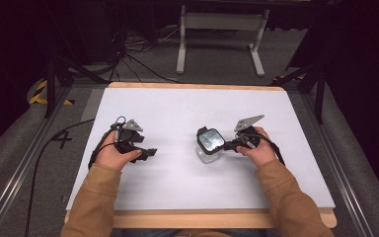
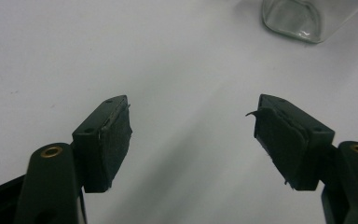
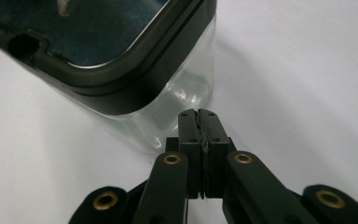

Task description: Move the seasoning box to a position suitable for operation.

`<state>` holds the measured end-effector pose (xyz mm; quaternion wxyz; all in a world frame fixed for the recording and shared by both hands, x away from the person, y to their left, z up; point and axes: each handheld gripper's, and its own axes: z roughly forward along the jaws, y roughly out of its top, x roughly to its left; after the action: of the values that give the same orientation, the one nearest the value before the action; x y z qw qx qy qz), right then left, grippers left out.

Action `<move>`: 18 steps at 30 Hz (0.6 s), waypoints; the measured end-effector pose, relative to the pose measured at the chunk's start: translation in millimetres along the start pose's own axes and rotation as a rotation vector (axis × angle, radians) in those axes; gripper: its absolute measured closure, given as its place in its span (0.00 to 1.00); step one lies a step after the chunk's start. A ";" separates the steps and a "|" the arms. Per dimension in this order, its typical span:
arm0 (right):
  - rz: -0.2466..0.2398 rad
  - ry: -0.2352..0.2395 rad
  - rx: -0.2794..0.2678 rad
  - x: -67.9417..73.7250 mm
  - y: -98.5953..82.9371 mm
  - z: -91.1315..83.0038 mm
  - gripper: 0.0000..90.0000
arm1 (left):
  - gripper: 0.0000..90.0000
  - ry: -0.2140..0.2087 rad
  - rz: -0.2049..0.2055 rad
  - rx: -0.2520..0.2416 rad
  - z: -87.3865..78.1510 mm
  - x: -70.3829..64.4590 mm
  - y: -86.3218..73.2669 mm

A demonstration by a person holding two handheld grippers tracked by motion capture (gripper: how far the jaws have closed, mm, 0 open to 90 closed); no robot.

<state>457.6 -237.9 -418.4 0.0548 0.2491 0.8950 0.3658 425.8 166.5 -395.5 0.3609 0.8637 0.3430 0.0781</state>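
Note:
A small square clear glass jar with a black-rimmed lid stands upright on the white table, a little right of centre. My right gripper is shut with nothing between its pads, its tip right at the jar's glass wall; whether it touches I cannot tell. My left gripper rests low over the table at the left, open, with bare table between its two pads. The jar's base shows at the top right of the left gripper view, well ahead of that gripper.
The white table top has a wooden edge at the front. Cables trail off the left side. A white stand and metal frame rails sit on the grey floor beyond and beside the table.

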 end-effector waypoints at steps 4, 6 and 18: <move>-0.032 -0.001 0.026 8.4 0.5 -0.1 1.00 | 0.31 -0.016 0.009 -0.001 2.6 -1.3 4.7; -0.044 0.004 0.037 12.8 0.9 -0.1 1.00 | 0.31 -0.019 0.017 -0.002 4.6 -1.8 7.1; -0.090 -0.004 0.078 33.2 1.8 4.4 1.00 | 0.31 -0.044 0.036 0.002 15.3 -6.6 17.6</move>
<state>430.6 -217.9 -417.6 0.0634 0.2115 0.9187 0.3273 436.1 144.6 -394.0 0.3661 0.8716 0.3196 0.0651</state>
